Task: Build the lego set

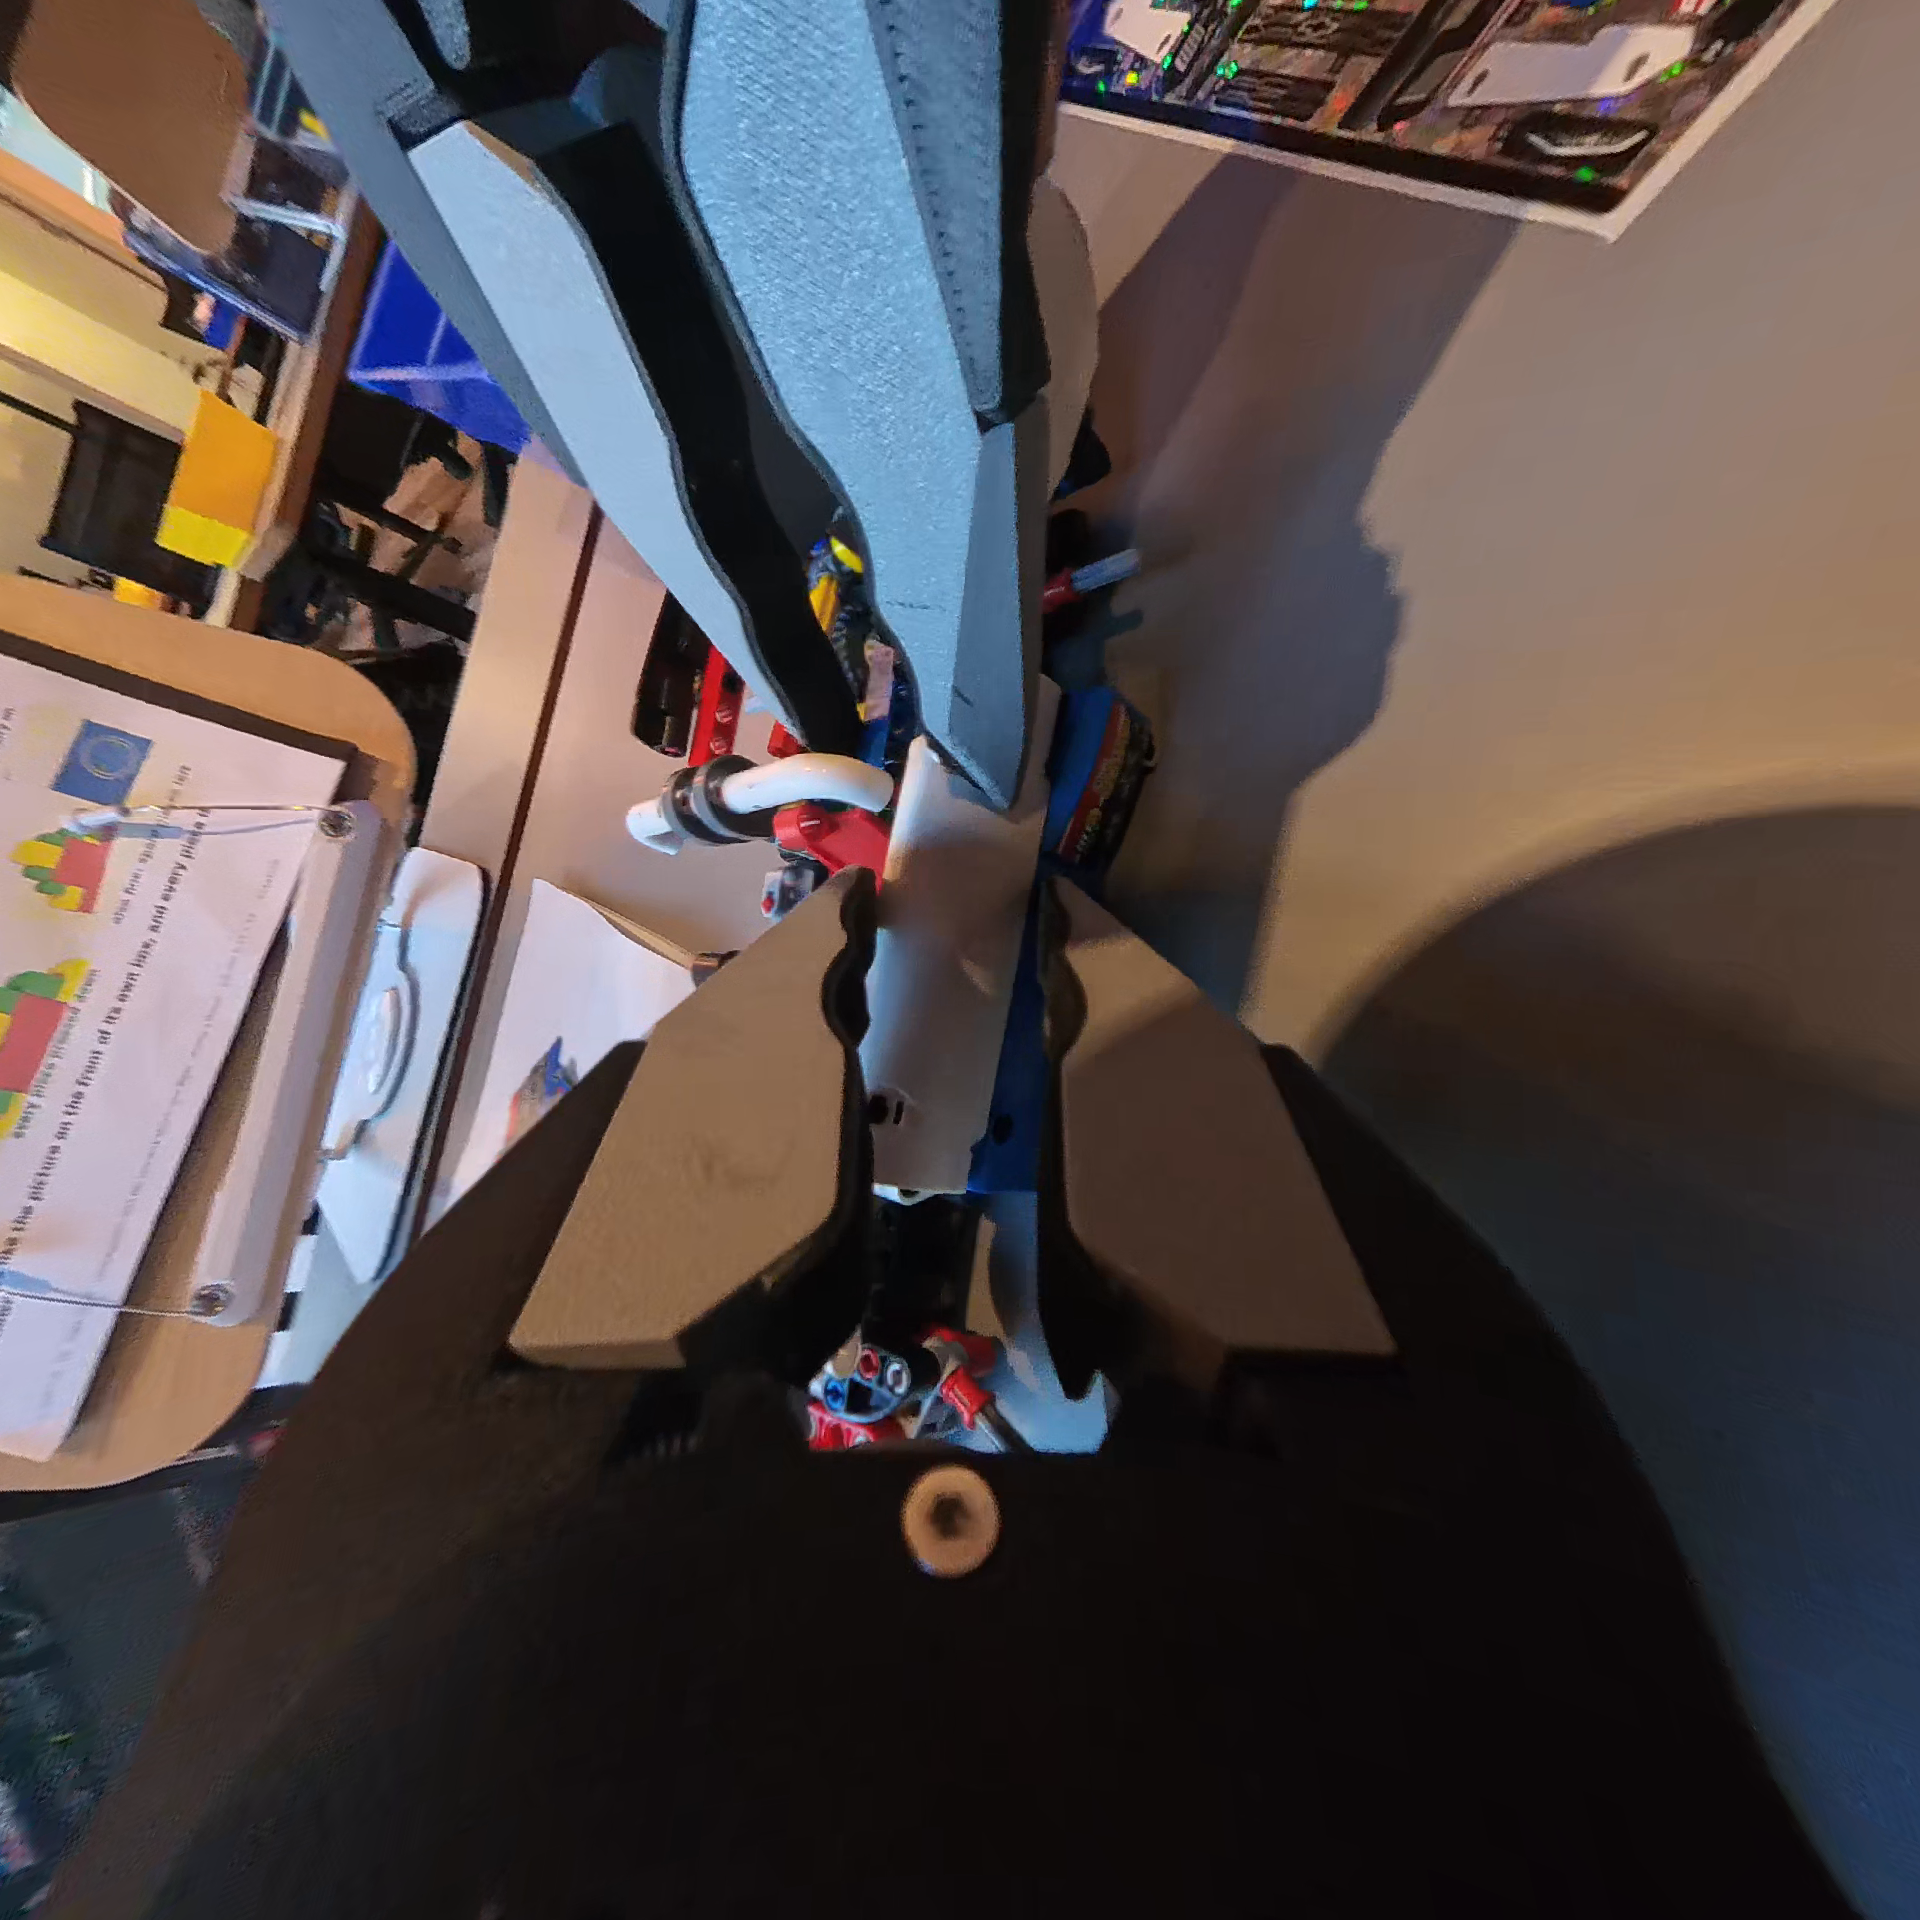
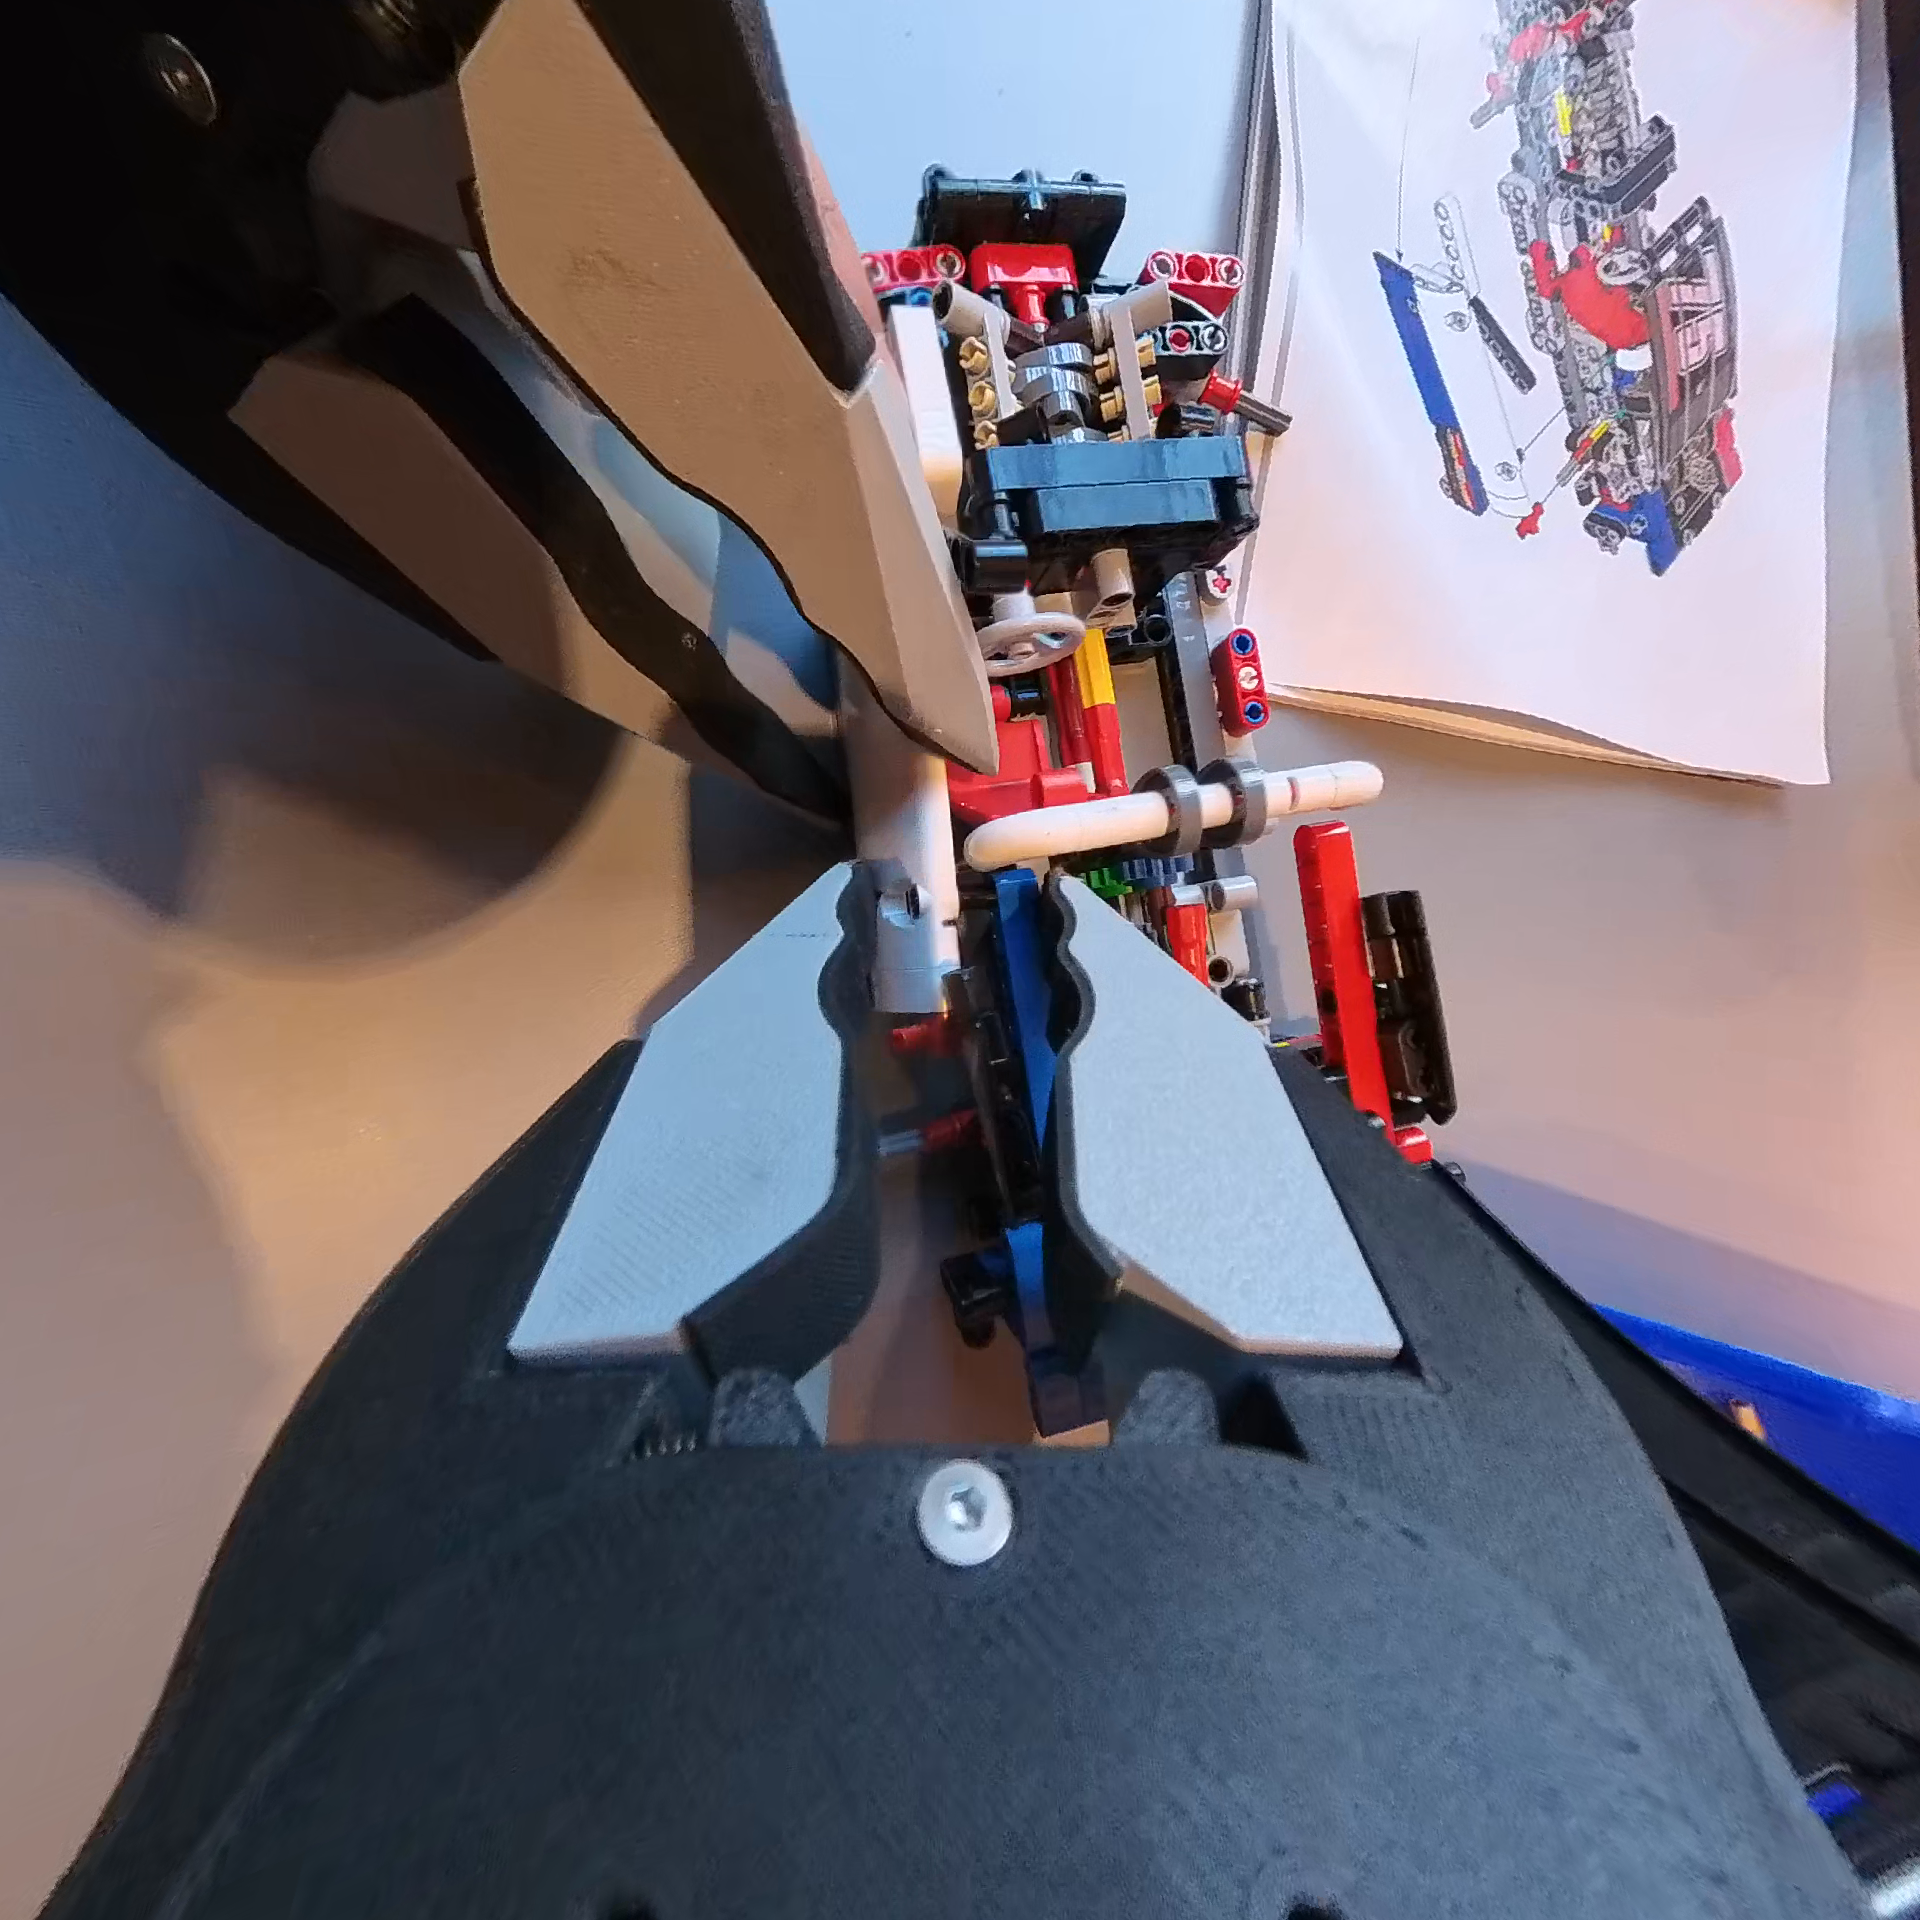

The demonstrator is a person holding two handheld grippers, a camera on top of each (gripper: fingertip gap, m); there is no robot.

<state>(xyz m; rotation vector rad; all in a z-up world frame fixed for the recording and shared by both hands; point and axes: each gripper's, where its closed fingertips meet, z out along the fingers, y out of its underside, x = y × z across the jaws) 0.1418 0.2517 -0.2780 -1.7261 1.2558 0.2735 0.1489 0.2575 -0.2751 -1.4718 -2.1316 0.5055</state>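
Note:
The Lego model (image 2: 1101,488), a long Technic build in black, red, grey and white, lies on the pale table (image 2: 312,1039). In the right wrist view my right gripper (image 2: 956,894) is shut on the model's near end, with a white panel (image 2: 914,935) and a blue panel (image 2: 1023,997) between its jaws. My left gripper (image 2: 894,748) comes in from the upper left and grips the same side a little farther along. In the left wrist view my left gripper (image 1: 951,904) is shut on the white panel (image 1: 935,1029) and blue panel (image 1: 1013,1091). The right gripper (image 1: 904,769) faces it from above.
A white curved tube (image 2: 1143,810) sticks out of the model's side, and a red beam (image 2: 1340,956) runs along it. An instruction sheet (image 2: 1558,416) lies on the table at the right. A printed page with brick pictures (image 1: 125,987) and a blue bin (image 1: 436,353) are at the left. Both grippers' tips are close together, under 4 cm apart.

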